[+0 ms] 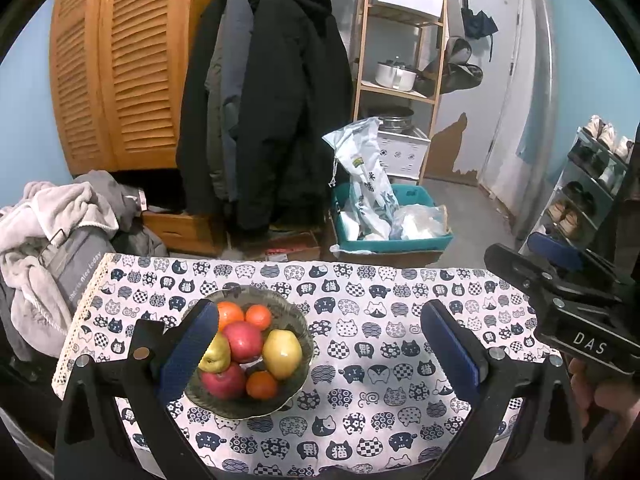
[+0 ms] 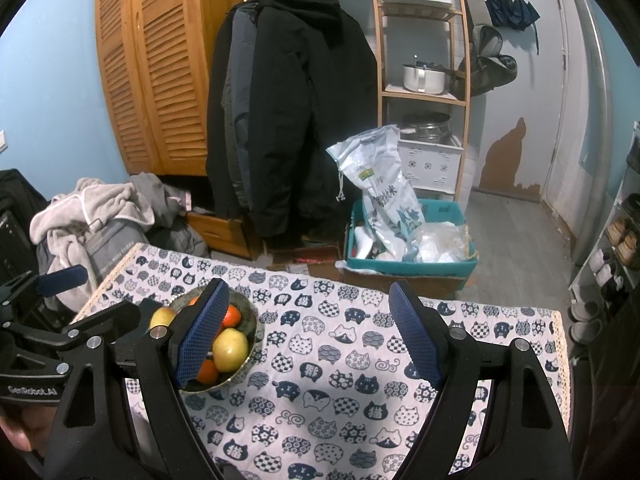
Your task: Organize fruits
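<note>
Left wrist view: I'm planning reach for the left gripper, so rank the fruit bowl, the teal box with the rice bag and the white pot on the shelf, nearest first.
1. fruit bowl, on the tablecloth, just past the left gripper, beside its left finger.
2. teal box, on the floor beyond the table's far edge.
3. white pot, on the wooden shelf behind the box, upper right.

A lived-in home, by the look a cramped entry or storage corner. Louvred wooden wardrobe [image 1: 116, 68] at upper left; dark winter coats [image 1: 276, 92] on a hanging rail at top centre; wooden shelf unit [image 1: 400, 40] right of them, with a white pot [image 1: 394, 74] and storage boxes. Heap of clothes [image 1: 52, 236] at the left edge. Rice bag [image 2: 380, 196] in a teal box on the floor, centre. Shoe rack [image 1: 588, 184] at the right edge. Cat-print tablecloth [image 2: 360, 360] across the lower frame, with a fruit bowl [image 1: 296, 332].
</note>
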Demonstrator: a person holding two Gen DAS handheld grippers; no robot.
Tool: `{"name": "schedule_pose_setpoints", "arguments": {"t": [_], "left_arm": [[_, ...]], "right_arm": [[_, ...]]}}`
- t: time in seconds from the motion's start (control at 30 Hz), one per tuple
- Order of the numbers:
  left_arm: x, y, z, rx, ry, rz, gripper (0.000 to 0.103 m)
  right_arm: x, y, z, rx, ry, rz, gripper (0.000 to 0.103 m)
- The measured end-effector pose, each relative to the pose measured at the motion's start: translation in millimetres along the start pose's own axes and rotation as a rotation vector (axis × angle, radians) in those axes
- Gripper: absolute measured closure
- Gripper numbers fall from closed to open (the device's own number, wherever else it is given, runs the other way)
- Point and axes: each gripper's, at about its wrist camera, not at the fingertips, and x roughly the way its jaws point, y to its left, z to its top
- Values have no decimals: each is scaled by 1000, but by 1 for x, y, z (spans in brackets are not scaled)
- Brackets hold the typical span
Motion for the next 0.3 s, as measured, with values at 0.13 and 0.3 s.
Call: {"name": "schedule_pose_setpoints", "arguments": {"t": [0.13, 0.3], "left_arm": [[0, -3, 0, -2, 2, 0, 1], [0, -2, 0, 0, 2, -4, 1]], "right_arm": [[0, -1, 1, 0, 0, -1, 22], [0, -2, 1, 0, 0, 0, 22]]}}
